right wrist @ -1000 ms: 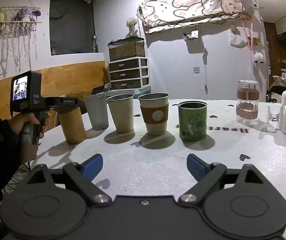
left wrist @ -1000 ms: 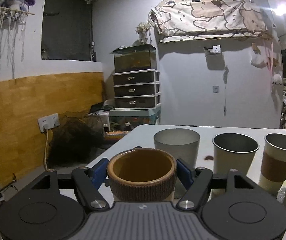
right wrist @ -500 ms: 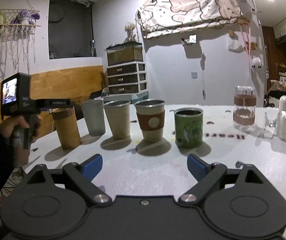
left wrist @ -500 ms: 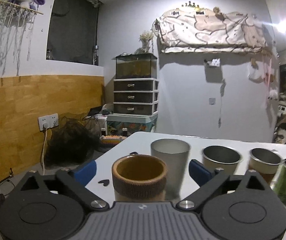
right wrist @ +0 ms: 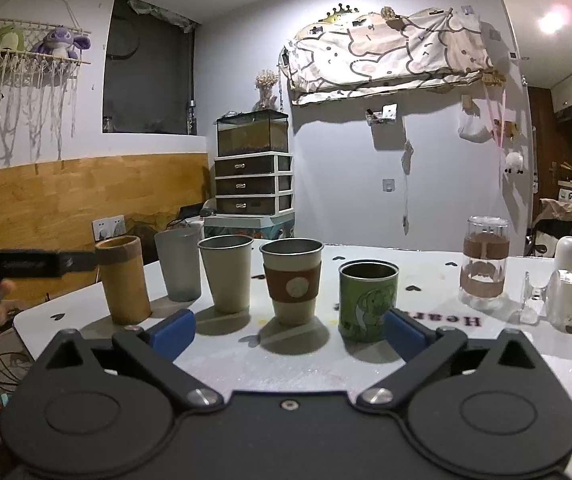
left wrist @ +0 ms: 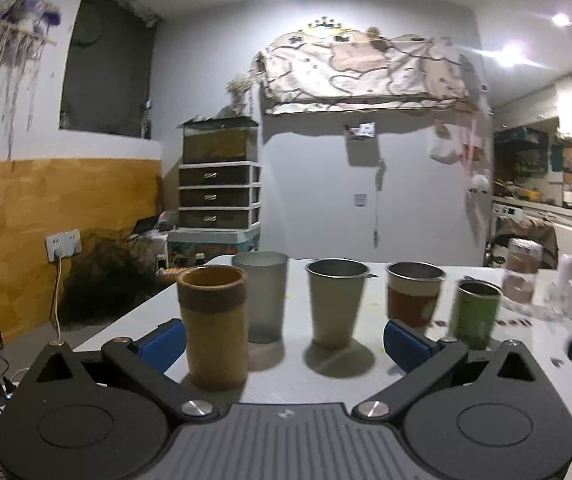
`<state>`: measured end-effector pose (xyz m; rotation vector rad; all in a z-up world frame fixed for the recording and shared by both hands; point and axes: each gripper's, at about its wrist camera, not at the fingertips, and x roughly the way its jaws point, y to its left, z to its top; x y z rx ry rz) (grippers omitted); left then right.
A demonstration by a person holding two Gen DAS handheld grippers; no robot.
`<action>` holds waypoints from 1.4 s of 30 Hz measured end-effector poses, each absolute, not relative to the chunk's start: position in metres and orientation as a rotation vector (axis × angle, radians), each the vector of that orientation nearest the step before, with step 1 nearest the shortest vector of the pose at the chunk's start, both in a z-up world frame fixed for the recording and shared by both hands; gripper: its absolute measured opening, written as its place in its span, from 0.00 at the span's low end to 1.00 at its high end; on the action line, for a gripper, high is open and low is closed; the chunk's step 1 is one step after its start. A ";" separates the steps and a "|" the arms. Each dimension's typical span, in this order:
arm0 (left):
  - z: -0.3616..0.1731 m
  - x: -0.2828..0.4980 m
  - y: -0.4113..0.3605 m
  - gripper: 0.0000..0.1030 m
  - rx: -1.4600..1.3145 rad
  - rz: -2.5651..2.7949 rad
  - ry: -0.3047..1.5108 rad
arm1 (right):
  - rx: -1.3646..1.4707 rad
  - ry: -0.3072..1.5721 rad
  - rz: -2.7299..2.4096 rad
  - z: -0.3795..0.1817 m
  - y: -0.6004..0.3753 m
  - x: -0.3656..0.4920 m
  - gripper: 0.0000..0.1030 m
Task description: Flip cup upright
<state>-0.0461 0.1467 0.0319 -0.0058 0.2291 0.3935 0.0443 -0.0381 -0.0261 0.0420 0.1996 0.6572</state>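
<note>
Left gripper [left wrist: 283, 338]: jaws wide apart, nothing between the blue pads [left wrist: 163, 338] but tabletop. Hovering low at the near-left end of the tabletop [left wrist: 286, 376]. Also visible from the right camera as a dark bar [right wrist: 29, 264] coming in from the left, tip just beside the brown cup's rim, can't tell if touching.

Right gripper [right wrist: 288, 334]: jaws also spread wide, gripping nothing, held back at the near edge facing the row of cups.

Brown cup [left wrist: 213, 326] standing upright, mouth up, on the tabletop just in front of the left pad, free of both jaws. Leftmost in the row, darker band round the top. Same cup in the right view [right wrist: 123, 280], near the left corner of the tabletop.

Then going right along the row, all upright and open end up: frosted grey cup [right wrist: 178, 264] a bit farther back, just beside the brown one; plain metal cup [right wrist: 226, 272]; sleeved cup [right wrist: 292, 280] with a brown wrap and round label; green can [right wrist: 368, 300] with a cartoon print, nearest of the lot.

Well apart on the right: clear glass [right wrist: 485, 266] with a brown band, looks bottom-up but hard to be sure, and a white bottle [right wrist: 570, 280] next to some clear bits too blurry to name.

Far back by the wall: drawer unit [right wrist: 251, 190] with a tank [right wrist: 251, 132] on top.
</note>
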 end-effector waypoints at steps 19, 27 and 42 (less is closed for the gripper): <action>0.013 -0.057 0.116 1.00 -0.066 0.336 0.300 | 0.025 0.225 0.623 -0.034 -0.042 0.049 1.00; 0.011 -0.059 0.117 1.00 -0.065 0.357 0.297 | 0.007 0.220 0.624 -0.034 -0.041 0.048 1.00; 0.009 -0.059 0.119 1.00 -0.062 0.367 0.300 | -0.006 0.214 0.646 -0.033 -0.040 0.043 1.00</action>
